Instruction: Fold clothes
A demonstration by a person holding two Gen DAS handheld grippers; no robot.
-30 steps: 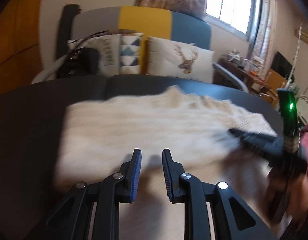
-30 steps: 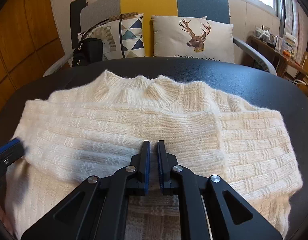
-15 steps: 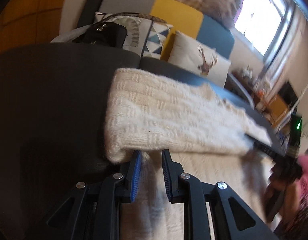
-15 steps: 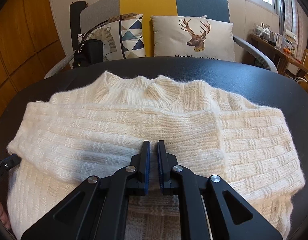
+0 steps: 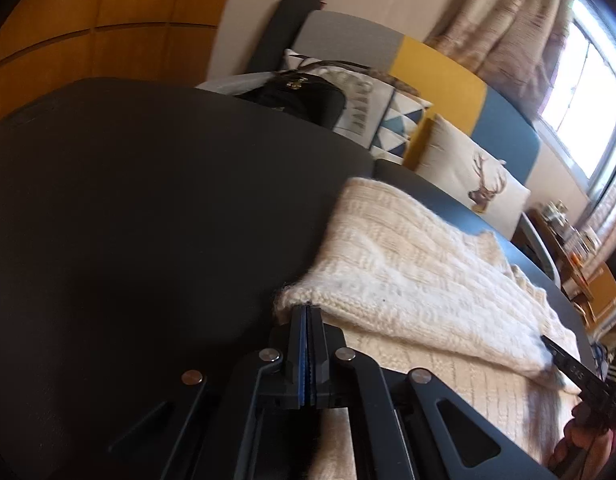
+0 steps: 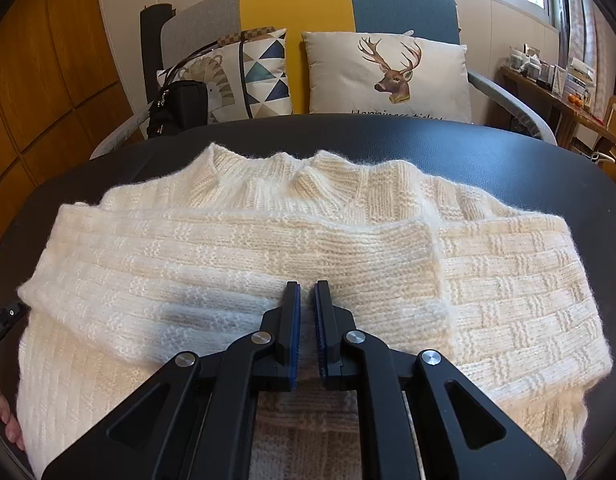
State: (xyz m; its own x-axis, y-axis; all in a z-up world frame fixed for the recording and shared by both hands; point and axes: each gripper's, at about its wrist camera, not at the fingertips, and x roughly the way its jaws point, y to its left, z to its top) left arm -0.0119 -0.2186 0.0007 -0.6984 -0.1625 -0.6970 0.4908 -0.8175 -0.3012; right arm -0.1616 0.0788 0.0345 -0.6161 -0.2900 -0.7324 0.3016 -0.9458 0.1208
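- The cream chunky-knit sweater (image 6: 308,248) lies flat on the round black table (image 6: 488,152), collar at the far side and hem toward the near edge. Both sleeves are folded in across the chest, the left one lying across on top.
- The left gripper (image 5: 307,312) is at the sweater's left edge, at the bend of the folded sleeve. Its jaws are pressed together with only a sliver of blue pad between them, and the tips touch the knit corner. It looks pinched on that edge, probably to lift the left side for the next fold, though how much fabric sits between the pads is hidden.
- The right gripper (image 6: 307,292) rests over the middle of the sweater, near the cuff end of the folded sleeve. Its jaws stand narrowly apart with a clear gap and nothing visibly between them. It seems to be pressing down or hovering to keep the sleeve layers from sliding.
- Judging by the layout, the sleeve stage looks done and a body fold comes next.
- The knit is thick and springy, so a thin pinch could slip out.
- Beyond the table stands a grey, yellow and blue armchair (image 6: 348,0) with a white deer-print cushion (image 6: 388,72) and a black handbag (image 6: 180,108), well apart from the work.
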